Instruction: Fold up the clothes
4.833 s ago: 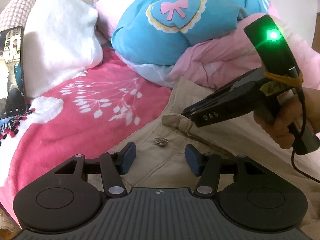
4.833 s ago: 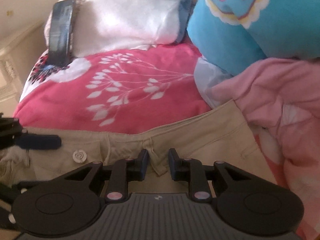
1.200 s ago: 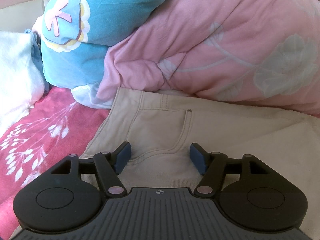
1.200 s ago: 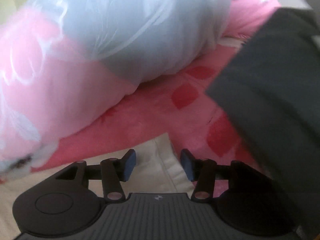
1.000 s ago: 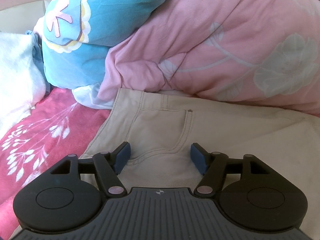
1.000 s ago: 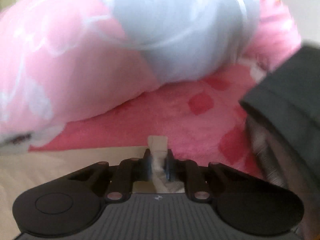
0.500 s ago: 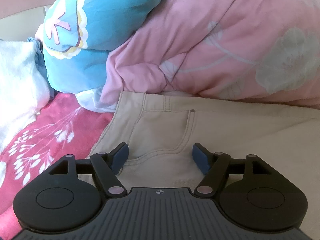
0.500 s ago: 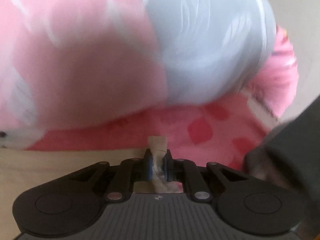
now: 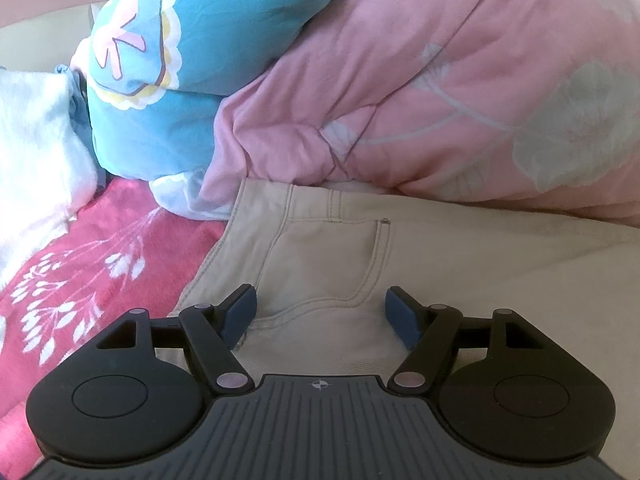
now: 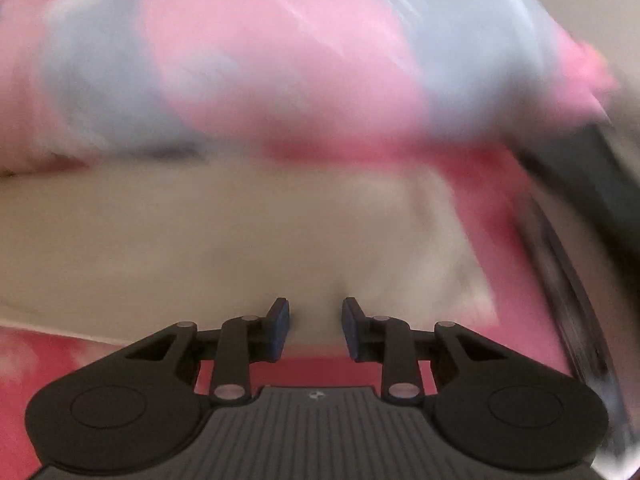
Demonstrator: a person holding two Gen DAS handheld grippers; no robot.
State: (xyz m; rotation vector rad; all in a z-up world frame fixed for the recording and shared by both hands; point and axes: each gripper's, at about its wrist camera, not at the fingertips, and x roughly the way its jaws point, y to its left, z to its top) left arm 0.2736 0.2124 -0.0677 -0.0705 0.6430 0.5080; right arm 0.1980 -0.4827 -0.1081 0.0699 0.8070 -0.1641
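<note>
Right gripper (image 10: pixel 314 326) jaws are opening, dropping the beige trousers (image 9: pixel 400 248) hem it pinched a second ago; view is blurred, but nothing seems clamped now. Left gripper (image 9: pixel 320 312) hangs open above the back pocket, unmoved. Trousers lie flat on the red blanket (image 9: pixel 80 264): fold landed, probably.

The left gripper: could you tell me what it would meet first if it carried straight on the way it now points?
Most likely the beige cotton trousers, around the back pocket, lying just ahead between the open left gripper fingers. The pink quilt lies further behind, though depth is hard to judge.
</note>
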